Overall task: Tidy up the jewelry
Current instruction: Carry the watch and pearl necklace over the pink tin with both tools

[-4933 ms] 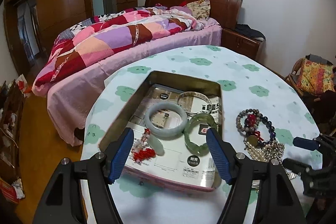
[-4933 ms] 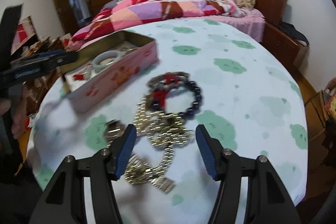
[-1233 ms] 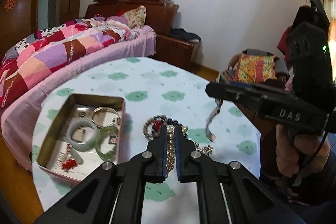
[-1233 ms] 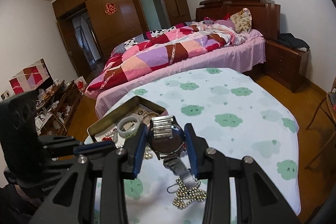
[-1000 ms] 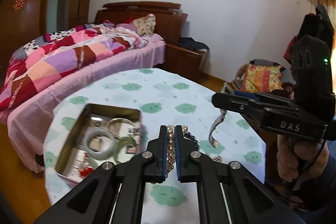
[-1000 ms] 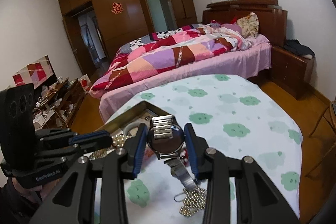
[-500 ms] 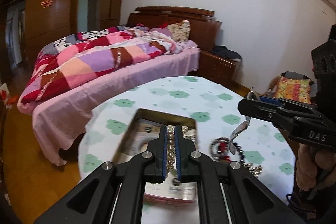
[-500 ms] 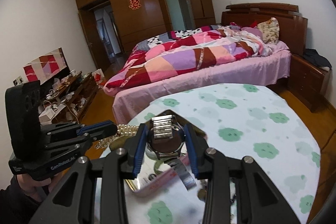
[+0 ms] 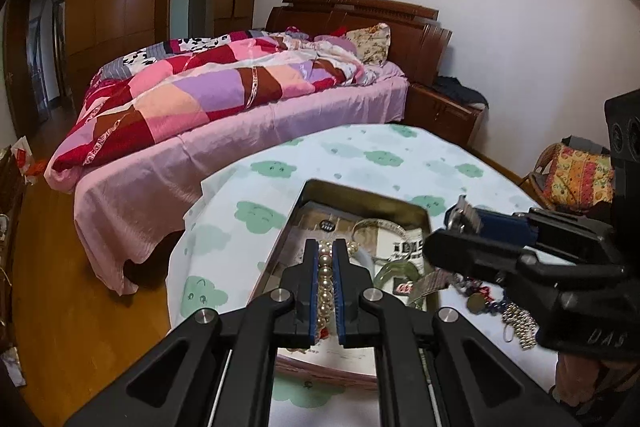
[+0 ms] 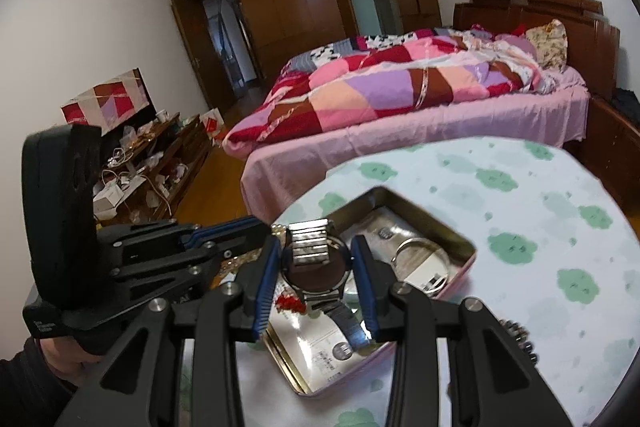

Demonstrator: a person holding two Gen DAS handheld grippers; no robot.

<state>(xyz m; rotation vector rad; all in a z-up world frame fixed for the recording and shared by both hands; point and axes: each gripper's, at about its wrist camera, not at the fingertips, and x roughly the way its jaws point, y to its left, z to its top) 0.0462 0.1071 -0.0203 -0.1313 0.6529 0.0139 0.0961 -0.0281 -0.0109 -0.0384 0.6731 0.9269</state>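
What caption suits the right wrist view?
Right tongs clasp a wristwatch over the open tin.

Both grippers moved from over loose jewelry pile to above tin [image 9: 362,197]. L gripper [image 9: 325,285], empty and wide apart ~5 s back, now clamps pearl strand [image 9: 324,275]; R gripper [image 10: 316,269], likewise empty then, clamps watch [image 10: 316,263].

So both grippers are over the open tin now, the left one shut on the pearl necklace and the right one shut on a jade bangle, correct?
Not quite. The right gripper is shut on a metal wristwatch, not a jade bangle; the right wrist view shows its round case clamped between the blue pads. The rest holds: the left gripper is shut on the pearl necklace, and both are over the open tin.
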